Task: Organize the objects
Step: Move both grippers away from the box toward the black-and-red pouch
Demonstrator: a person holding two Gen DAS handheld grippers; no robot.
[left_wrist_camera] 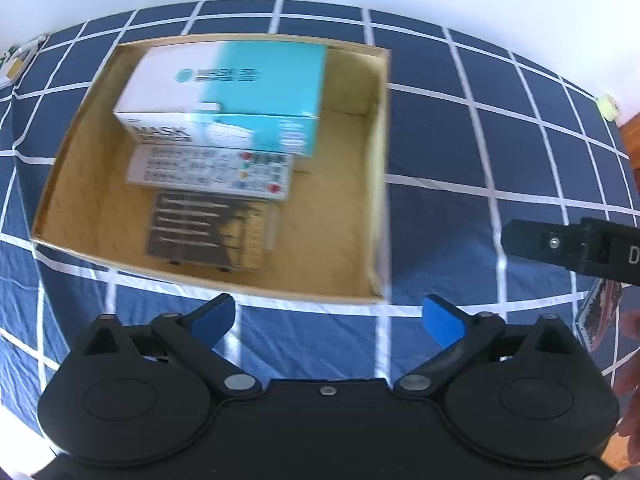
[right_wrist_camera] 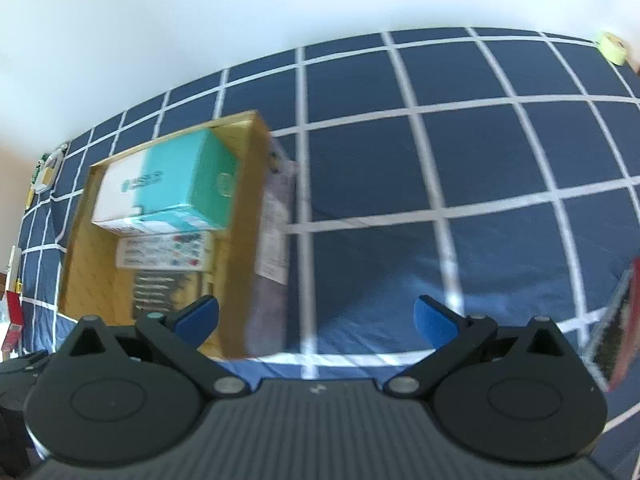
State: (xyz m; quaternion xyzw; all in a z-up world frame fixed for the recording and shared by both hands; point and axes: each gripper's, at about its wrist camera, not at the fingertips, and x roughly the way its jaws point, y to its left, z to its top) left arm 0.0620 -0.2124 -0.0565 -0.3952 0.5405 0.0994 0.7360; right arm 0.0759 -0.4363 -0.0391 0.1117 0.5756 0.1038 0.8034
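Note:
A shallow cardboard box (left_wrist_camera: 352,160) lies on a blue checked bedsheet (left_wrist_camera: 480,152). Inside it sit a white-and-teal mask box (left_wrist_camera: 236,92), a white remote control (left_wrist_camera: 212,172) in front of that, and a dark flat pack (left_wrist_camera: 208,232) nearest me. My left gripper (left_wrist_camera: 328,320) hovers above the box's near edge, open, nothing between its blue pads. In the right wrist view the cardboard box (right_wrist_camera: 244,184) is at the left with the mask box (right_wrist_camera: 168,184) in it. My right gripper (right_wrist_camera: 316,320) hangs open over the box's right wall and the bare sheet (right_wrist_camera: 440,200).
A red-and-dark flat packet (right_wrist_camera: 620,328) lies on the sheet at the right; in the left wrist view the packet (left_wrist_camera: 600,320) lies under the other gripper's black body (left_wrist_camera: 568,244). A yellow-green tape roll (right_wrist_camera: 612,48) sits at the far right edge. Small items (right_wrist_camera: 44,176) lie at the far left.

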